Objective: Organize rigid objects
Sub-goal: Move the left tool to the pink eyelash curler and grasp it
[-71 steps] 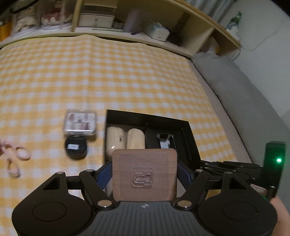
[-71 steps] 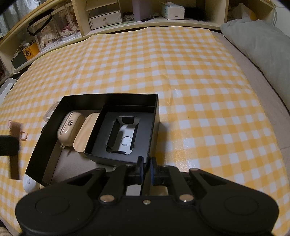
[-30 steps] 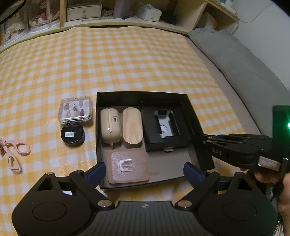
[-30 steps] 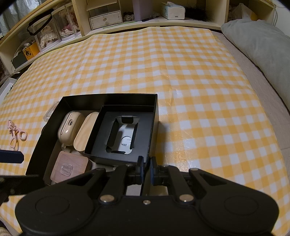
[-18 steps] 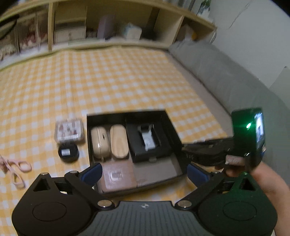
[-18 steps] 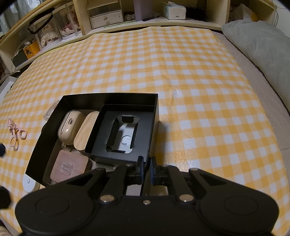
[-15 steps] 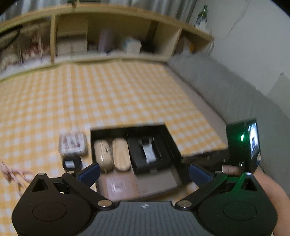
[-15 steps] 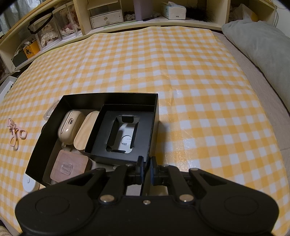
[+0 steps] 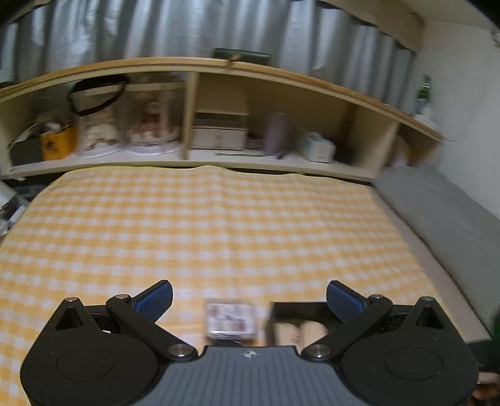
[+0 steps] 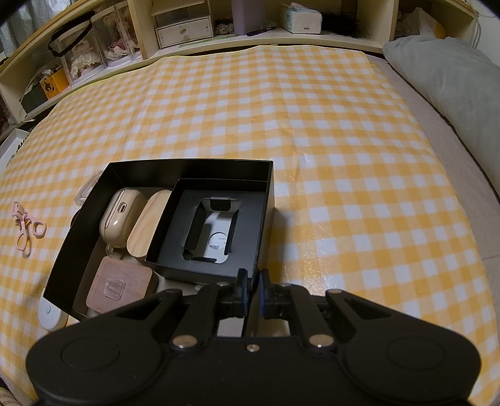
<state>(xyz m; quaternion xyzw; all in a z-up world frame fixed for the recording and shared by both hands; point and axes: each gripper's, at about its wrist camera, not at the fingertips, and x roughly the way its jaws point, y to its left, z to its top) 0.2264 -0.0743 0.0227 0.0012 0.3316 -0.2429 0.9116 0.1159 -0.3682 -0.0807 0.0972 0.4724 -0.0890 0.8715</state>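
A black open box lies on the yellow checked cloth. In it are a beige earbud case, a pale wooden oval, a square wooden block with a logo and a smaller black box with a white insert. My right gripper is shut on the black box's near right wall. My left gripper is open and empty, raised above the cloth. In its blurred view a clear case of small items sits left of the black box.
Pink scissors lie left of the box. A white round object sits at the box's near left corner. A clear case edge shows behind the box. Shelves with containers line the far edge; a grey cushion is right.
My left gripper let go of the square wooden block in the box, then opened, rose and tilted up toward the shelves. My right gripper has stayed shut on the box wall.
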